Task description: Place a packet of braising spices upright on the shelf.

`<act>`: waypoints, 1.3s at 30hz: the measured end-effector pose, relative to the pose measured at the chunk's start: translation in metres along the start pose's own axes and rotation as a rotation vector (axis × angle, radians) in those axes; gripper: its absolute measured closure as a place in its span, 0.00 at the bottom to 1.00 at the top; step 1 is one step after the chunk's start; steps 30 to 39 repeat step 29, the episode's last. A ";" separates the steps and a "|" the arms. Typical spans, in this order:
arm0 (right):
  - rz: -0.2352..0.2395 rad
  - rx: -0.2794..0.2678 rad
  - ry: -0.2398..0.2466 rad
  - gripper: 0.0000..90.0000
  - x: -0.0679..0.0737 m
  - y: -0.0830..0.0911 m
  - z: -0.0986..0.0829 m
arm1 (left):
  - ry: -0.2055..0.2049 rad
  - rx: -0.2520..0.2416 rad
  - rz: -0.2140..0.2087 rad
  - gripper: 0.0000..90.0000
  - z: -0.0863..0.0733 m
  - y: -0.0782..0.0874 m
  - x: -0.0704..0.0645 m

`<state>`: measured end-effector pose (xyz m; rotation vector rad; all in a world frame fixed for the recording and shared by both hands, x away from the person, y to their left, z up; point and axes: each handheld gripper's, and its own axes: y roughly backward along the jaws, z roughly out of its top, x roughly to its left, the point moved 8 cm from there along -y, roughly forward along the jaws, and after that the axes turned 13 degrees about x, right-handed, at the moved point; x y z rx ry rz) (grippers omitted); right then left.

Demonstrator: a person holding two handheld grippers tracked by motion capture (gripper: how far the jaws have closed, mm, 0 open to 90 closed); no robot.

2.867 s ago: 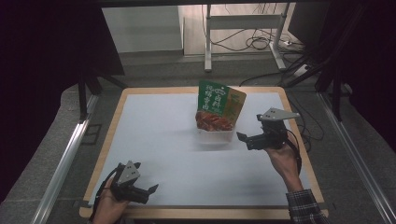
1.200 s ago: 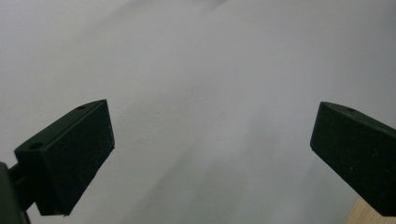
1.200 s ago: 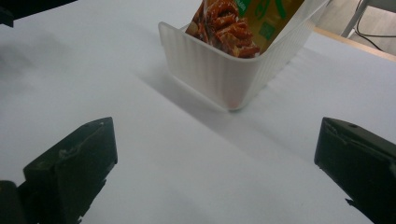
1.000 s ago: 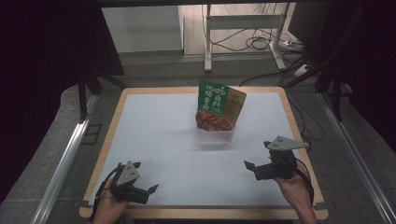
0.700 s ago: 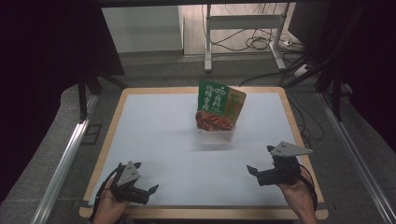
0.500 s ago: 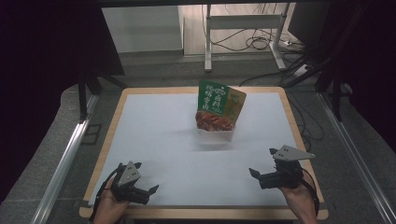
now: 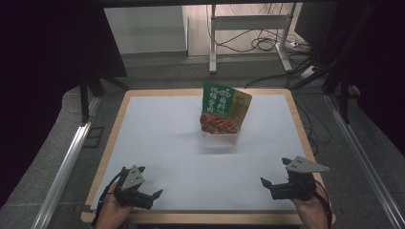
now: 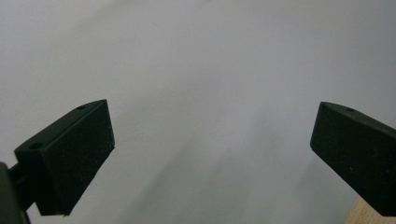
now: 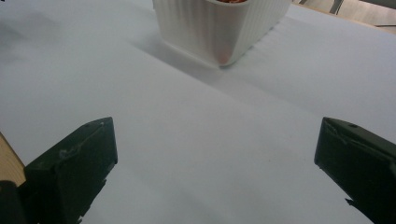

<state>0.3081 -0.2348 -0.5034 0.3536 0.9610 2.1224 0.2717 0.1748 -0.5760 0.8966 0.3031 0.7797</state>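
Green snack packets (image 7: 223, 107) with red food pictures stand upright in a small white ribbed tub (image 7: 220, 138) at the middle back of the white table top (image 7: 167, 138). The tub (image 9: 219, 28) lies ahead of my right gripper (image 9: 215, 163), well apart from it. My right gripper (image 7: 270, 185) rests open and empty near the front right corner. At the front left edge my left gripper (image 7: 152, 196) is open too, its jaws (image 8: 210, 154) wide over bare white surface.
The white sheet has a wooden border (image 7: 200, 218). A metal rail (image 7: 62, 167) runs along the left side and another (image 7: 363, 157) along the right. Cables and a desk frame (image 7: 248, 28) lie on the floor beyond the table.
My right gripper has drawn back from beside the tub to the front right corner of the table, staying open. The left gripper has stayed still.
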 end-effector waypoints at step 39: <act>-0.007 0.103 -0.061 0.00 -0.012 -0.006 -0.043 | -0.012 0.025 -0.004 0.00 -0.001 -0.004 -0.002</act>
